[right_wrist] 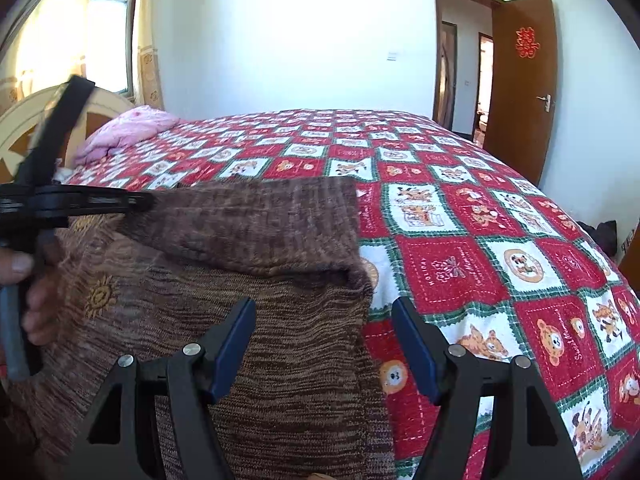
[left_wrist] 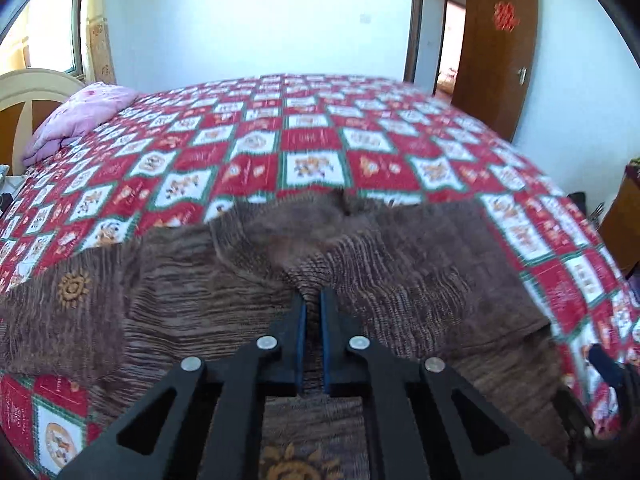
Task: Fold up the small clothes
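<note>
Sweater (right_wrist: 256, 320): brown marled knit, orange sun motifs — one flap lifted.
Place: bedspread (right_wrist: 500, 264) near edge.
Left gripper (left_wrist: 313, 300): pinching sweater.
Right gripper (right_wrist: 324, 316): apart.

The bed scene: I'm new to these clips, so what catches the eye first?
A red, white and green checked quilt covers the whole bed. A brown knitted garment lies on its near side; the left gripper pinches a ridge of it, while the right gripper hangs open over its edge.

White walls (right_wrist: 280, 32), sunlit window (right_wrist: 108, 40), open brown door (right_wrist: 520, 88), quilted bed (right_wrist: 460, 208)
</note>
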